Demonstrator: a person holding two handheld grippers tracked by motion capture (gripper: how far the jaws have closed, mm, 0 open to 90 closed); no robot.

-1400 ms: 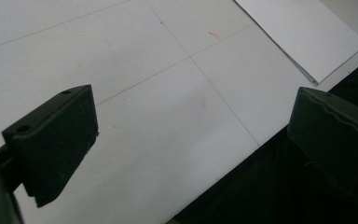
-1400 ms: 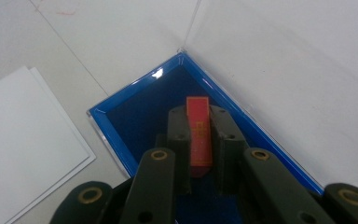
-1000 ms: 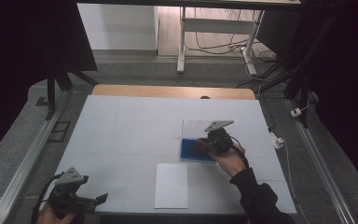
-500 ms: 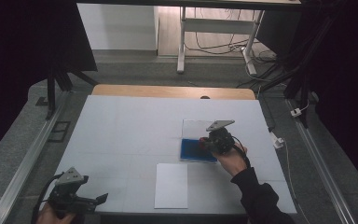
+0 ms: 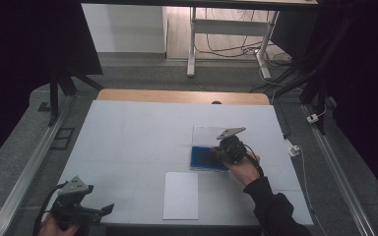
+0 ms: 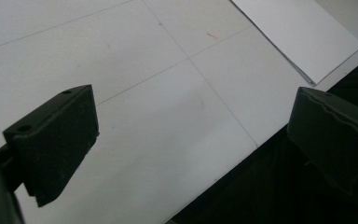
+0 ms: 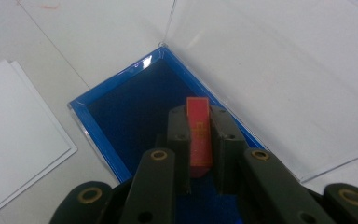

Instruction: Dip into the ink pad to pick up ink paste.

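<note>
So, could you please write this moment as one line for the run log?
right gripper: shut on red card, over blue tray | clear lid: open | left gripper: open, holding nothing | white sheet: flat on table

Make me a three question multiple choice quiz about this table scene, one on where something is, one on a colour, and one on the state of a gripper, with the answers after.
1. Where does the white paper lie?
A. At the near edge of the table, nearer the person than the blue case
B. Inside the blue case
C. On the floor

2. What colour is the small card between the right hand-held gripper's jaws?
A. Green
B. Red
C. Yellow

3. How does the left hand-held gripper stand?
A. Shut on the paper
B. Shut on the card
C. Open, holding nothing

Answers: 1 A, the high view shows the sheet near the table's front edge. 2 B, the right gripper view shows a red card above the blue case. 3 C, its jaws stand wide apart over bare table.
</note>
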